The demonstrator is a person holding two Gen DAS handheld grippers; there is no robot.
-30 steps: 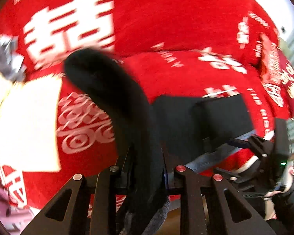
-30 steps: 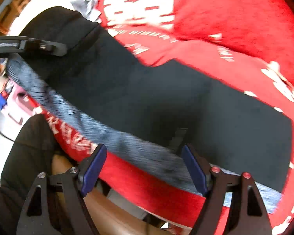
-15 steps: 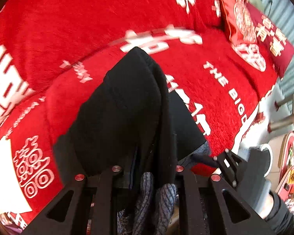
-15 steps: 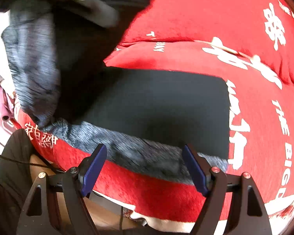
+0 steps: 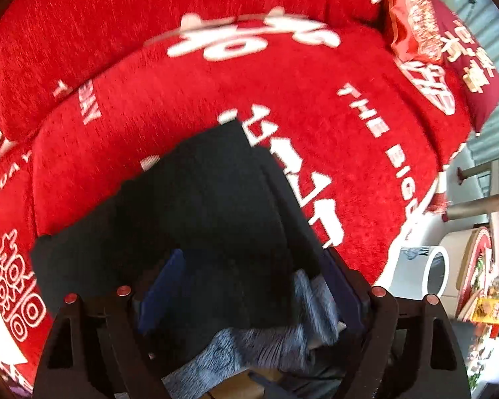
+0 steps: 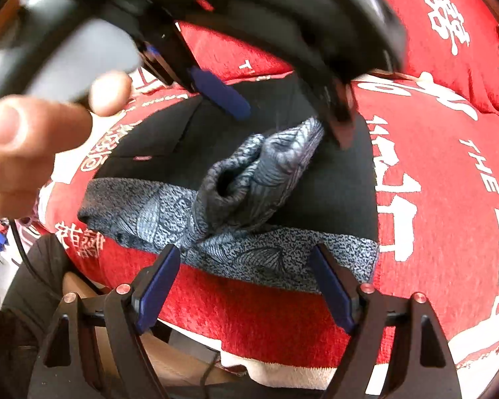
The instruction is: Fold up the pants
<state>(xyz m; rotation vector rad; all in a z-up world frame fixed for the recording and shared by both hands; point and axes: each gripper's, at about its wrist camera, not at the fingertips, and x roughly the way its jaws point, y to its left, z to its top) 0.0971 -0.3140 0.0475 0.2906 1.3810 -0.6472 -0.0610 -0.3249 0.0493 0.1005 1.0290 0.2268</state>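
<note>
The black pants [image 5: 199,199] lie folded on the red cover, and their grey patterned waistband [image 5: 266,332] is bunched at the near edge. My left gripper [image 5: 251,286] points down over the fold. Its jaws are opening, with cloth under and between them but neither blue pad pressing it. The right wrist view shows the same left gripper [image 6: 292,123] above the crumpled waistband end [image 6: 259,173], with a hand [image 6: 33,133] holding it. My right gripper [image 6: 244,282] stands open at the front edge, just before the flat waistband strip [image 6: 282,256], holding nothing.
A red cover [image 5: 282,83] with white characters spreads over the seat and backrest. Red printed cushions [image 5: 422,40] lean at the far right. A white roll [image 5: 432,272] and clutter stand on the floor to the right. A dark-clothed leg [image 6: 26,282] is at the lower left.
My left gripper carried the pant end across onto the laid half, lowered it and opened, so the cloth dropped free. My right gripper stayed open and shifted sideways along the front edge.
</note>
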